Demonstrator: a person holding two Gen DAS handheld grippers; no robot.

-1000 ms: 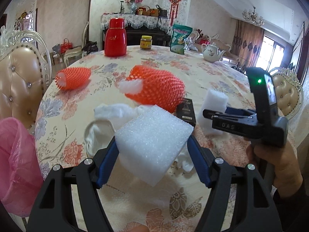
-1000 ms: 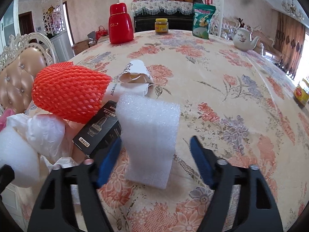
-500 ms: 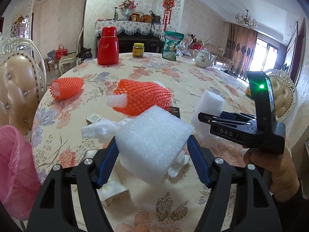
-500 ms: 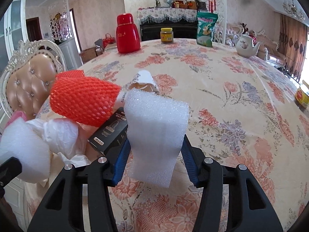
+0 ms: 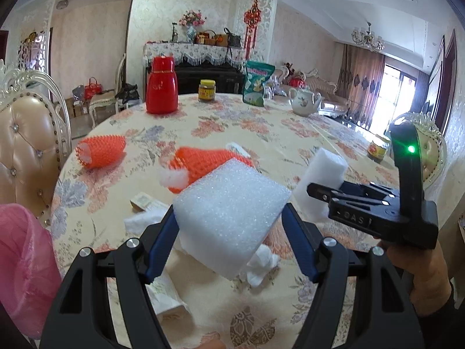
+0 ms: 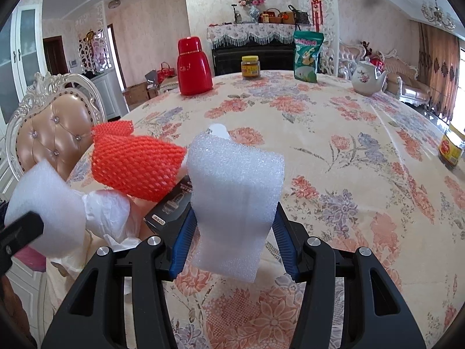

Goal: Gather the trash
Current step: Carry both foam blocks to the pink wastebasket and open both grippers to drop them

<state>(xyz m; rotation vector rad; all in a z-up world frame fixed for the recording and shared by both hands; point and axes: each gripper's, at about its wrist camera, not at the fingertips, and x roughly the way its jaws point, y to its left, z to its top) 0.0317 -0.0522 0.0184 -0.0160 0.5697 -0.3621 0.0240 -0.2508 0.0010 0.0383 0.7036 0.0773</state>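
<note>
In the centre of the left wrist view we hold a thick white foam block (image 5: pixel 232 218), coarse and bubbly on its faces, tilted with one corner toward the lower edge; the left gripper (image 5: pixel 231 245) is clamped on it, blue pads pressing both sides, and it hangs clear above the worktop (image 5: pixel 290 125). In the centre of the right wrist view we carry a second foam piece (image 6: pixel 235 203), a taller white slab with a slightly wavy top edge, standing nearly upright. The right gripper (image 6: pixel 234 237) has just been closing, and its blue pads now squeeze the slab's lower half.

Left of that slab lie an orange foam net sleeve (image 6: pixel 136 165), crumpled white plastic wrap (image 6: pixel 107 212) and a black carton (image 6: pixel 171 206), partly hidden. In the left wrist view a second orange net sleeve (image 5: pixel 101 151) lies apart at the left, and a pink bag (image 5: pixel 23 261) fills the lower left corner.

At the worktop's far edge, in the upper part of the frame, stand a red flask (image 5: pixel 161 87), a yellow-lidded jar (image 5: pixel 207 90), a green snack bag (image 5: pixel 255 84) and a white teapot (image 5: pixel 305 101).
</note>
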